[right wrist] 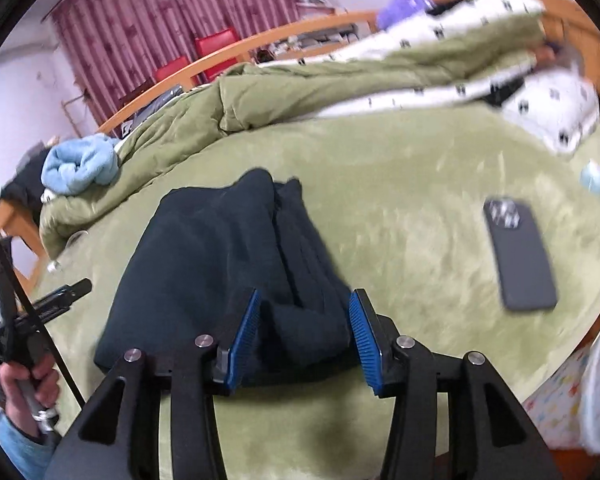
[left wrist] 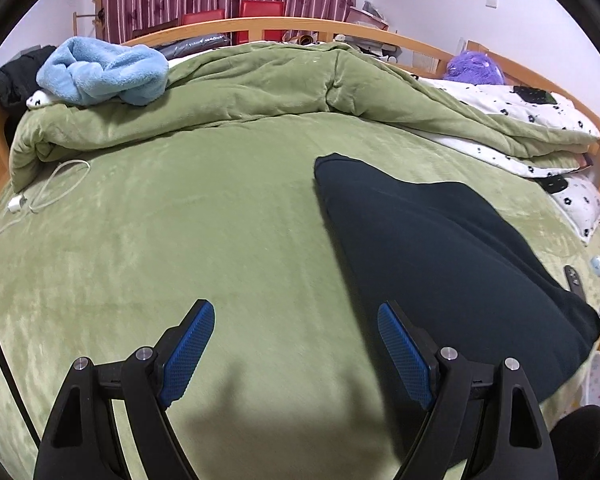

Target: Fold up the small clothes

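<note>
nearest to the right wrist camera stood the right tool (right wrist: pixel 304 336), with its two blue ribbed pads (right wrist: pixel 242 340) partly apart. between them lay the near end of a dark navy, soft knitted garment (right wrist: pixel 220 264), bunched up in thick folds. the pads were just beside the cloth on both sides, but they did not seem to press on it, so i judged that this tool had hold of nothing.

the garment lay on the green fleece bed cover (right wrist: pixel 400 184), folded roughly into a long packet that ran away from the camera. in the left wrist view the same garment (left wrist: pixel 440 248) was to the right of the left tool (left wrist: pixel 296 344). that tool was wide open and empty, over bare cover, with only its right pad near the edge of the cloth.

the cloth looked light, limp and a little thick. it would probably sag and open its layers if it was lifted by one point only. a better place to hold seemed to be the two near corners, one for each tool, and through all the layers together. the fleece under it was probably a bit grippy, so dragging could wrinkle it.

a dark grey phone (right wrist: pixel 520 252) lay on the cover to the right, well apart from the garment.
</note>
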A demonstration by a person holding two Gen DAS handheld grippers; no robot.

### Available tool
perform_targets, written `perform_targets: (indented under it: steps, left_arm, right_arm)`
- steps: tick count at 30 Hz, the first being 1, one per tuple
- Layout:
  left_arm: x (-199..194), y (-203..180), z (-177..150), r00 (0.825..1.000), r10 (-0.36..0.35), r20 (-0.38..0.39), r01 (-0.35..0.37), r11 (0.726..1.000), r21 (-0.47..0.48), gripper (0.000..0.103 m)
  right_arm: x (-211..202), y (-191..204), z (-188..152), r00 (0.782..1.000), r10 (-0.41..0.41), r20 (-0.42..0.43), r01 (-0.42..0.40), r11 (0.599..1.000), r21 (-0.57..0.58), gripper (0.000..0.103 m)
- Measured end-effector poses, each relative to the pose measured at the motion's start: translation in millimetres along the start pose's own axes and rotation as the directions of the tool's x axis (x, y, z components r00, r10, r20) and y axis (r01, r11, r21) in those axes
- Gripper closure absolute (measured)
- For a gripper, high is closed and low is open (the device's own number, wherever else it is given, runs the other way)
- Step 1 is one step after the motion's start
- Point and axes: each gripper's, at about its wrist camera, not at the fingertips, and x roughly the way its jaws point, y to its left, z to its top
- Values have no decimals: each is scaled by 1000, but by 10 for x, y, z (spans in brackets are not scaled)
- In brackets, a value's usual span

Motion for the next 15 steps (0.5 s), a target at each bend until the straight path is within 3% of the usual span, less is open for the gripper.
perform_targets:
  steps: [6,12,14,15]
  left_arm:
    - [-56,-112,-102,999,-32,-7,32,999,-4,20]
    - [-75,-199,-150,999,-45,-9,45,999,-9,20]
    - [-80,-228,-165,999,-49,-11,49,999,-5,20]
    - [-82,-245,-172,999,-48,-12,48,999,-3,20]
  right_arm:
    - [232,182,83,999,30,-44,-34,995,-92,57]
    - [691,303,-6,988,-36,-148,14,989,-145,58]
    - [773,298,-58,986,-48,-161,22,987,-157,66]
    - [800,299,-80,985,-44,-165,16,986,-166,79]
